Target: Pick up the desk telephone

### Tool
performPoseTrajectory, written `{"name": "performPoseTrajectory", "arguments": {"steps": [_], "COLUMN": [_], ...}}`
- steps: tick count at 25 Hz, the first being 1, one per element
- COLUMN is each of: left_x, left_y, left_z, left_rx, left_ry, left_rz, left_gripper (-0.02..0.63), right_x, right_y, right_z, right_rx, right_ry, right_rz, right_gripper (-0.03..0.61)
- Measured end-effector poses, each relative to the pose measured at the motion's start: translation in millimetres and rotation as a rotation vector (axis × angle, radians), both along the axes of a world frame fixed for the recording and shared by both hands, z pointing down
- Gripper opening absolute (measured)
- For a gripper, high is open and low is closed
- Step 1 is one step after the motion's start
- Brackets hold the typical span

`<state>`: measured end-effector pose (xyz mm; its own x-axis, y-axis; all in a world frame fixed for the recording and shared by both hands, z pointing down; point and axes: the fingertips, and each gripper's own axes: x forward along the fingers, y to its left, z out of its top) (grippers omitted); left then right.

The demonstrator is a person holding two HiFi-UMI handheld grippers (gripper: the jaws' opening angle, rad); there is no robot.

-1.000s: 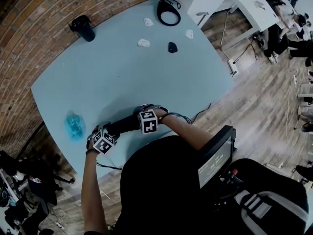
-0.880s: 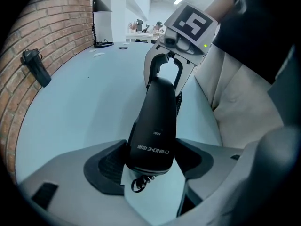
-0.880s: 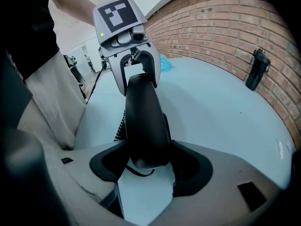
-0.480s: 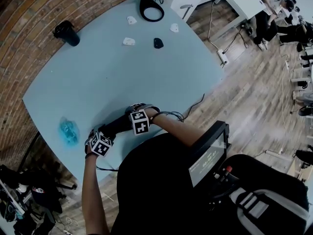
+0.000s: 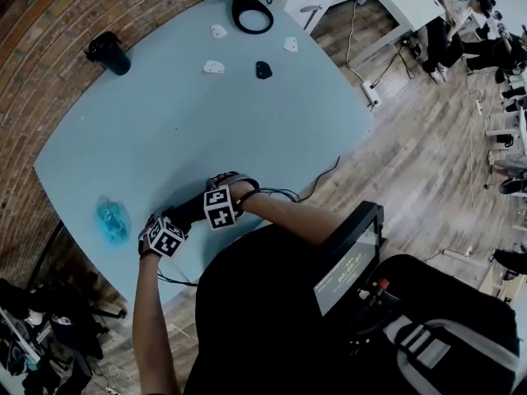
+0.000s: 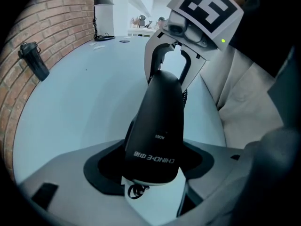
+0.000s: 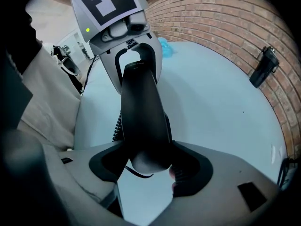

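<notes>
The black telephone handset (image 5: 192, 213) lies stretched between my two grippers near the table's front edge. My left gripper (image 5: 167, 239) is shut on one end of it, which fills the jaws in the left gripper view (image 6: 151, 169). My right gripper (image 5: 218, 206) is shut on the other end (image 7: 146, 161). Each gripper view looks along the handset's (image 6: 157, 121) dark back to the other gripper clamped at the far end, the right gripper (image 6: 170, 65) in one and the left gripper (image 7: 135, 62) in the other. A coiled cord (image 7: 119, 121) hangs beside the handset. I cannot tell whether it touches the pale blue table (image 5: 206, 130).
A crumpled blue thing (image 5: 111, 218) lies left of my left gripper. At the far side are a black cup (image 5: 109, 52), headphones (image 5: 252, 11), a black mouse (image 5: 263, 69) and small white pieces (image 5: 213, 67). A thin cable (image 5: 321, 179) trails off the table's right edge.
The head view has swung a little, so everything sits lower and further left in it. Both grippers keep the same hold on the handset.
</notes>
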<state>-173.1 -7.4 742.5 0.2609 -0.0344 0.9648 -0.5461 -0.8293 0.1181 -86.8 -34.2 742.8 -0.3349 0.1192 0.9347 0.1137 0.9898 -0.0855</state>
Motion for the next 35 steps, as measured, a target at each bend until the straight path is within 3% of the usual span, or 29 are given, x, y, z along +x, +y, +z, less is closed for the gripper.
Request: {"name": "performPoseTrajectory", "arguments": {"steps": [7,12,35], "left_x": [0.3,-1.5,-2.7], "left_y": [0.1,-0.4,0.3], "left_z": [1.9,4.1,7.5], "left_rx": [-0.003,0.025,0.017], "left_ry": [-0.058,-0.061,-0.093], "left_rz": [-0.001,-0.006,-0.004], "left_gripper": [0.345,0.345,0.345], "right_x": [-0.2,-1.6,-4.4], "right_y": [1.4,1.2,-0.4], "right_z": [1.3,0.9,3.2], "right_rx": [0.015,0.009,0.007], "right_ry": [0.066,0.049,0.01], "right_rz": [-0.043,-0.042,-0.034], "right_gripper": [0.282,0.282,0.281]}}
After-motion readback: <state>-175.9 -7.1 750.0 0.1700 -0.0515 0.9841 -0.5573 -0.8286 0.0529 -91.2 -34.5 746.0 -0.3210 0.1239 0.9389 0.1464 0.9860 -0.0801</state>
